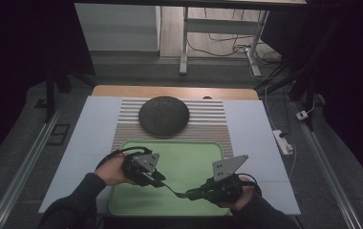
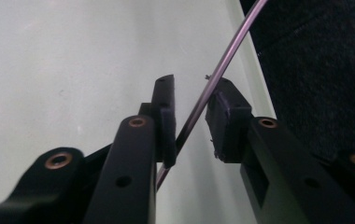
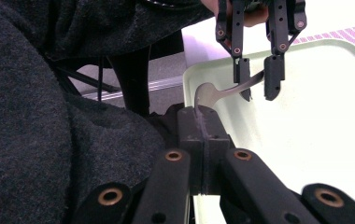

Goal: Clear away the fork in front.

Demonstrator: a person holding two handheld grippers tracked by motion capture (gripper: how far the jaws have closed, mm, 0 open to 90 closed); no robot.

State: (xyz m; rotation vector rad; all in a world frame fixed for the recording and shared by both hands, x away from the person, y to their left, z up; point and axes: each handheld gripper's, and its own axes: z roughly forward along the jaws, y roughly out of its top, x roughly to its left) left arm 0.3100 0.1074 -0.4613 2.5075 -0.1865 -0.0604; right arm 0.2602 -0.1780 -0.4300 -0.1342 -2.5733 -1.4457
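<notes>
The spoon (image 3: 222,93) runs lengthwise between right hand-held gripper (image 3: 202,140) and left hand-held gripper (image 3: 257,81).

A dark round dome (image 1: 164,115) sits on a striped mat (image 1: 213,125) at the far end of the white tabletop (image 1: 93,124). Beyond it stands a white desk frame (image 1: 185,43) with cables (image 1: 227,47) on the floor; a power strip (image 1: 283,141) lies at the right.
</notes>
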